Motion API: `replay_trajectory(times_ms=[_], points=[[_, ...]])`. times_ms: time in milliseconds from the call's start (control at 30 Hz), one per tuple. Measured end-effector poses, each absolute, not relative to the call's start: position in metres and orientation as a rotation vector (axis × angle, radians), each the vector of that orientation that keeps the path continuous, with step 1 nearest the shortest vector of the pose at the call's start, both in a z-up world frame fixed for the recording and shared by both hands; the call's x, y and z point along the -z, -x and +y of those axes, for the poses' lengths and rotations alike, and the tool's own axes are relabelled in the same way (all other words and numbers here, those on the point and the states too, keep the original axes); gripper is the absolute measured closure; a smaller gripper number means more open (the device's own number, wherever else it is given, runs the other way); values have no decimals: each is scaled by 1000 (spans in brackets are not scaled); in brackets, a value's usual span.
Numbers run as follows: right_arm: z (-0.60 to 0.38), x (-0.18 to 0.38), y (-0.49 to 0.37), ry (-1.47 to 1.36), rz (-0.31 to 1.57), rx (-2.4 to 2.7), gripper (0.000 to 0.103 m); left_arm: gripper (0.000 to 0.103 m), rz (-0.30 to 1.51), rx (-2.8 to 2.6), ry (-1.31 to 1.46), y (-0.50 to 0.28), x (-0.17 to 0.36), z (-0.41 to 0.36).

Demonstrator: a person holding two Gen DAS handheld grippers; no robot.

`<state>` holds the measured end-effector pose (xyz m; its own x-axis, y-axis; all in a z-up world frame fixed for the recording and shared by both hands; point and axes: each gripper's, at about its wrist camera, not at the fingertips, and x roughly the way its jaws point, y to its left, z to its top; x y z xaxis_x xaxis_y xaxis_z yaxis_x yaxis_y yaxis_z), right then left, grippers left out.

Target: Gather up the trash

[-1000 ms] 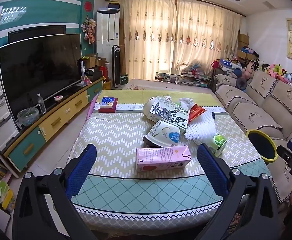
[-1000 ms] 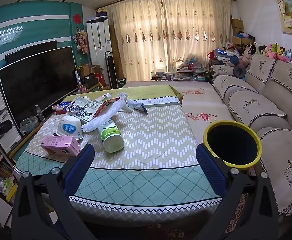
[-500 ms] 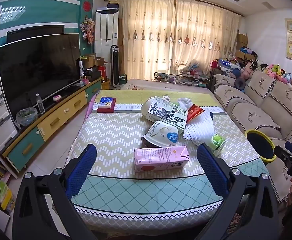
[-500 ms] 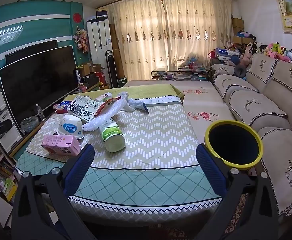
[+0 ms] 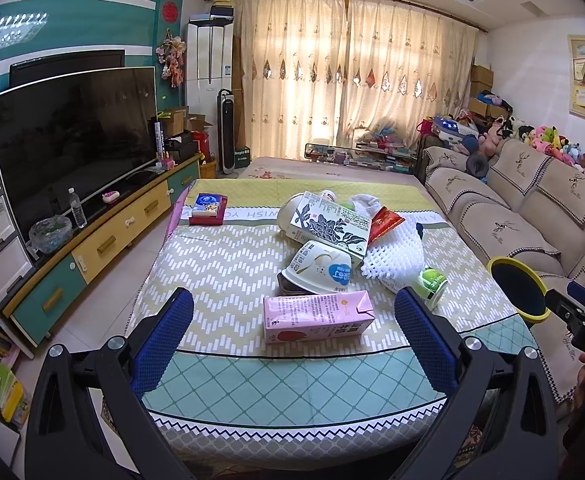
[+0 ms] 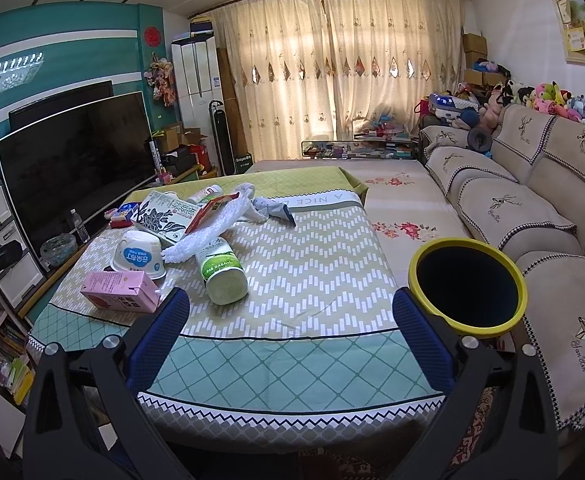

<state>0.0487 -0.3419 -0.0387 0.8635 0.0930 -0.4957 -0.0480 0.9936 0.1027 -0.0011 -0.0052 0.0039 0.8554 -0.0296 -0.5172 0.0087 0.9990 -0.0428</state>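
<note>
Trash sits in one loose cluster on the table (image 5: 228, 264), toward its right half as our left wrist camera sees it. Nearest us lies the pink carton (image 5: 317, 316) on its side. Just behind it an upturned white cup (image 5: 319, 268) with a blue label rests on its rim. A floral-printed box (image 5: 330, 227) leans over a red wrapper (image 5: 384, 220) and white foam netting (image 5: 396, 258), and a green-capped bottle (image 6: 221, 266) lies flat with its cap toward us.

We hold the left gripper (image 5: 292, 330) spread wide and empty, centred on the pink carton, which we judge the first pick because it is closest and boxy. The right gripper (image 6: 290, 328) is likewise wide and empty, over bare cloth. The yellow-rimmed bin (image 6: 468, 282) stands just off the table's right edge beside the sofa (image 6: 532, 208), presumably so drops need only a short reach.

Legible writing: "A NICE" on the tablecloth band, "245mL" on the bottle. Carton and cup print is too small to read.
</note>
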Motion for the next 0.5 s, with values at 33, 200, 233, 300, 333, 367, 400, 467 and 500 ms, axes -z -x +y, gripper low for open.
replay_trajectory(times_ms=[33,200,233,300,333,367,400,467,500], points=[[-342,39,-49,-88,524,-73,6,4,545,20,40,1,-4,-5],[-342,39,-49,-88,525,-74,6,4,548,24,42,2,-3,-7],[-342,39,-49,-89,525,-74,6,4,549,24,43,1,-3,-7],[-343,38,-48,-88,526,-74,6,4,551,26,44,1,-2,-6],[-343,38,-48,-88,526,-74,6,4,551,26,44,1,-2,-6],[-343,39,-49,-88,527,-74,6,4,552,26,44,1,-2,-6],[-342,39,-49,-88,527,-75,6,4,552,26,44,1,-2,-6],[-343,39,-49,-89,527,-75,6,4,552,26,44,1,-2,-7],[-342,39,-49,-89,527,-74,6,4,552,26,44,1,-2,-7]])
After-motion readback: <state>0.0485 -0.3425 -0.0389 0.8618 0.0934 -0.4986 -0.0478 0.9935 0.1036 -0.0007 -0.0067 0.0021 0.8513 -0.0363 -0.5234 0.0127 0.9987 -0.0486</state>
